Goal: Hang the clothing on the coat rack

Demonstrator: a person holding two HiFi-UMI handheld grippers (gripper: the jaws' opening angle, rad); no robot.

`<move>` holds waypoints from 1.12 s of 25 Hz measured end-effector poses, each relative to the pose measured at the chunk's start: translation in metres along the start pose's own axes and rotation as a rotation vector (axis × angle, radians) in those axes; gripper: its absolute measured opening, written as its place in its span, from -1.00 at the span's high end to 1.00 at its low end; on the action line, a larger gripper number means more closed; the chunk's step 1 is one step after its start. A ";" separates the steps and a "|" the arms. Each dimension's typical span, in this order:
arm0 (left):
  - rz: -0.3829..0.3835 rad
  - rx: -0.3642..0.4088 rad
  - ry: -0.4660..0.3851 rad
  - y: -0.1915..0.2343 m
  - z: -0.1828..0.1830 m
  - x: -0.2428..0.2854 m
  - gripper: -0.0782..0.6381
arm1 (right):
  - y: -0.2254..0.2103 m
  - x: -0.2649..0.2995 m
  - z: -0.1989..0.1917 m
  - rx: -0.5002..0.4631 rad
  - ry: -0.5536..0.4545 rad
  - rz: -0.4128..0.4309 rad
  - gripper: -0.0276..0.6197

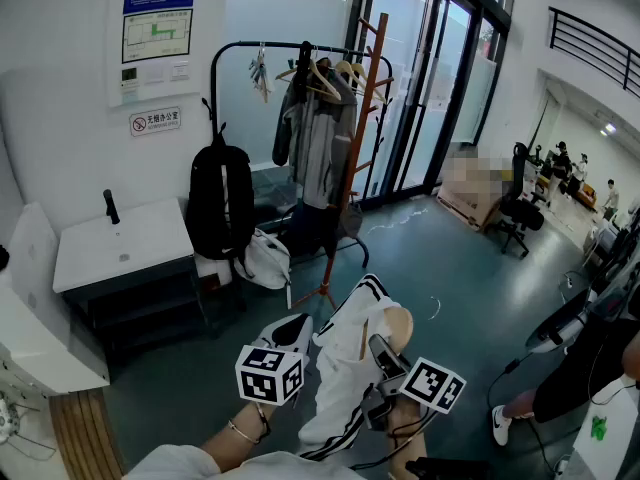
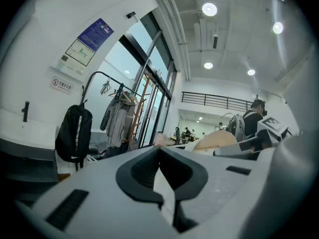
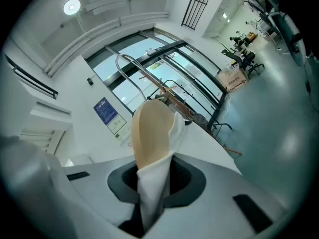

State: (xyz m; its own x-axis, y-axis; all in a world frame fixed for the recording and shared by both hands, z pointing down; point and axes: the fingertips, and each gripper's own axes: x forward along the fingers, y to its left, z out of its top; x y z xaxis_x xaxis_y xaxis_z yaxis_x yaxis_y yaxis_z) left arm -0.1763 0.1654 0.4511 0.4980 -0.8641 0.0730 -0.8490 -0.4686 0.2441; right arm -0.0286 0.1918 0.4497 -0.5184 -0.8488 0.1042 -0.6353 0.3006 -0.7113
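A white garment [image 1: 345,373] with black side stripes hangs on a wooden hanger [image 1: 398,326] low in the head view, held between both grippers. My left gripper [image 1: 293,333] is shut on a fold of the white cloth [image 2: 160,183]. My right gripper [image 1: 384,360] is shut on the hanger's end [image 3: 149,131] with the white garment [image 3: 175,128] wrapped around it; the metal hook [image 3: 130,63] curves above. The black coat rack [image 1: 232,50] stands ahead by the wall, carrying a grey jacket [image 1: 322,133] and bare hangers, with a wooden coat tree [image 1: 358,118] beside it.
A black backpack [image 1: 220,200] hangs at the rack's left end, and a white bag [image 1: 264,259] lies below. A white-topped cabinet [image 1: 120,246] stands at left. Glass doors are behind the rack. An office chair [image 1: 518,214] and a seated person [image 1: 590,368] are at right.
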 end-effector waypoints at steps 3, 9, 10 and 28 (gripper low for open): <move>-0.002 -0.002 0.008 0.004 -0.002 0.000 0.76 | 0.002 0.004 -0.004 -0.007 0.009 -0.005 0.71; 0.003 -0.019 0.018 0.003 -0.009 0.000 0.76 | -0.002 0.001 -0.007 -0.023 0.036 -0.020 0.71; 0.005 -0.021 0.017 0.002 -0.009 0.001 0.76 | -0.004 0.001 -0.006 -0.024 0.040 -0.019 0.71; 0.039 0.006 0.037 -0.022 -0.013 0.025 0.76 | -0.035 -0.009 0.026 -0.011 0.054 0.015 0.70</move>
State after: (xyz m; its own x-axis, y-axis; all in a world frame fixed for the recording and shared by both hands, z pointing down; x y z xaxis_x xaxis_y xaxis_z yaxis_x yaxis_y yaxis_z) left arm -0.1430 0.1564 0.4604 0.4705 -0.8745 0.1179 -0.8689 -0.4359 0.2346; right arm 0.0131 0.1781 0.4552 -0.5577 -0.8196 0.1313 -0.6333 0.3178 -0.7057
